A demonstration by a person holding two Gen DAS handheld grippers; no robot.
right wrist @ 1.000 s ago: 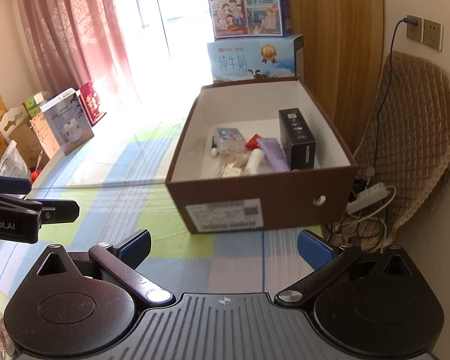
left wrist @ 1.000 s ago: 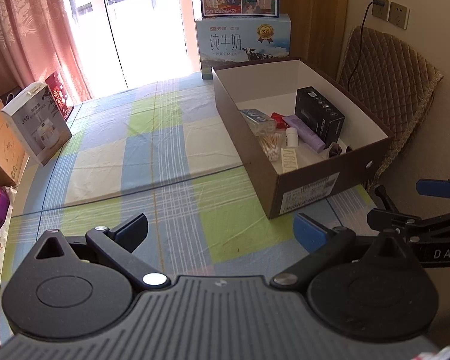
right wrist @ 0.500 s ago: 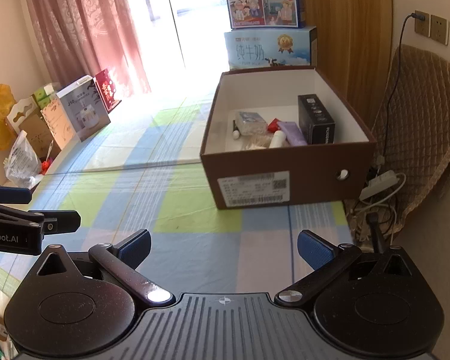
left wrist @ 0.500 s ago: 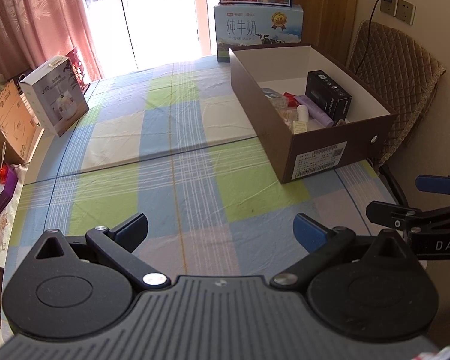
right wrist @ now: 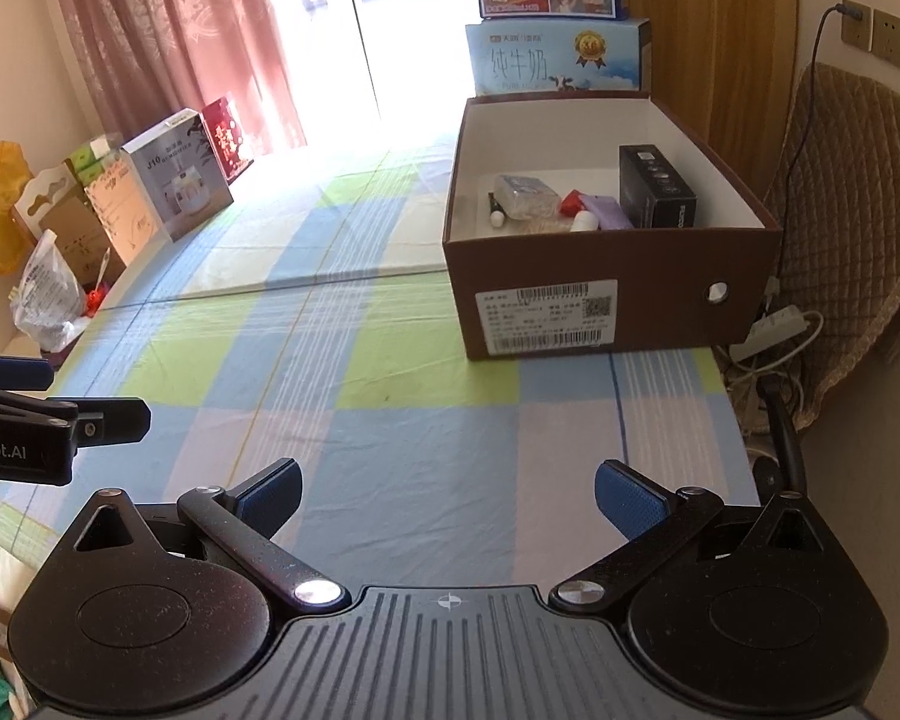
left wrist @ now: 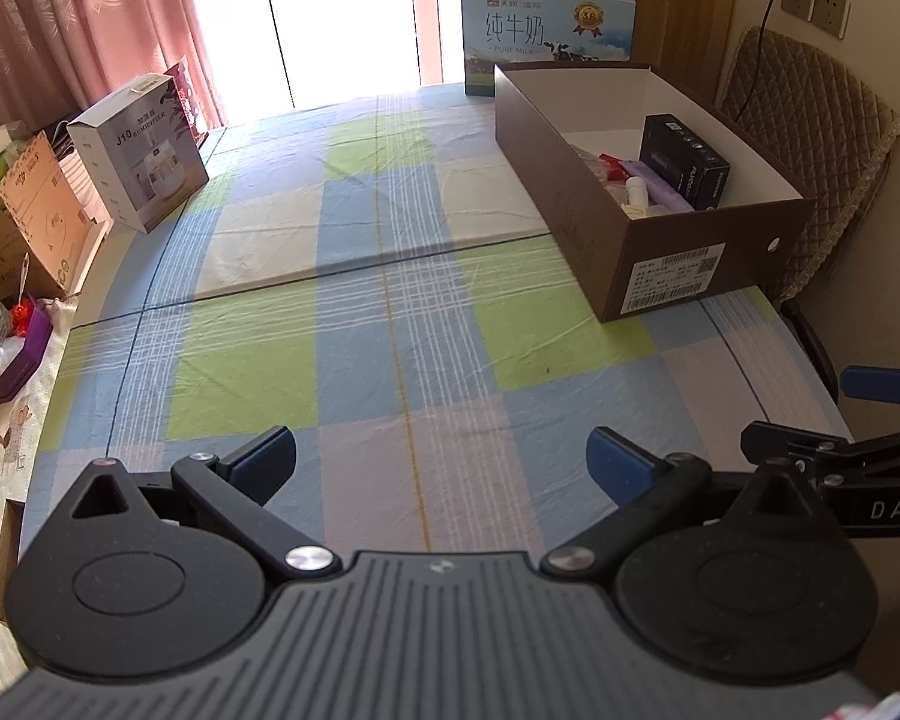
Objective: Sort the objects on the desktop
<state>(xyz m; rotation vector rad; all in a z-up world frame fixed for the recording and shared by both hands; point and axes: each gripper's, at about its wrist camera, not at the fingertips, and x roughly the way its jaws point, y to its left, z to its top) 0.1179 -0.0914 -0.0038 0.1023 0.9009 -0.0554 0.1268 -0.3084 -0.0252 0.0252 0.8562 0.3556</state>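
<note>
While both grippers hung over the near end of the checked tablecloth [left wrist: 390, 330], neither one had anything in it. The left gripper [left wrist: 441, 462] had its blue-padded fingers [left wrist: 264, 459] spread wide apart with only cloth showing between them, and the right gripper [right wrist: 447, 495] was the same story, jaws wide and nothing between its pads [right wrist: 630, 501]. From the left wrist view, the right gripper poked in at about 3 o'clock, and from the right wrist view the left one sat at roughly 9 o'clock, so the two were side by side and well apart.

As for the stuff being sorted, it all sat inside the brown shoebox [right wrist: 606, 264], up at about 1 o'clock from either gripper, on the far right part of the table. Inside it I could make out a black carton [right wrist: 654, 186] standing against the right wall, a purple tube [right wrist: 606, 210] just beside it, a small white bottle [right wrist: 583, 221], something red [right wrist: 570, 201] and a clear wrapped packet [right wrist: 525, 195] toward the left (the smaller bits were too jumbled to name). A white shipping label [right wrist: 549, 315] was stuck on the near wall of the box.

Behind the box, a blue milk carton [right wrist: 555, 57] stood at 12 o'clock, and a white humidifier box [left wrist: 141, 150] sat at the table's edge around 10 o'clock. A quilted chair [left wrist: 810, 138] stood just right of the box.
</note>
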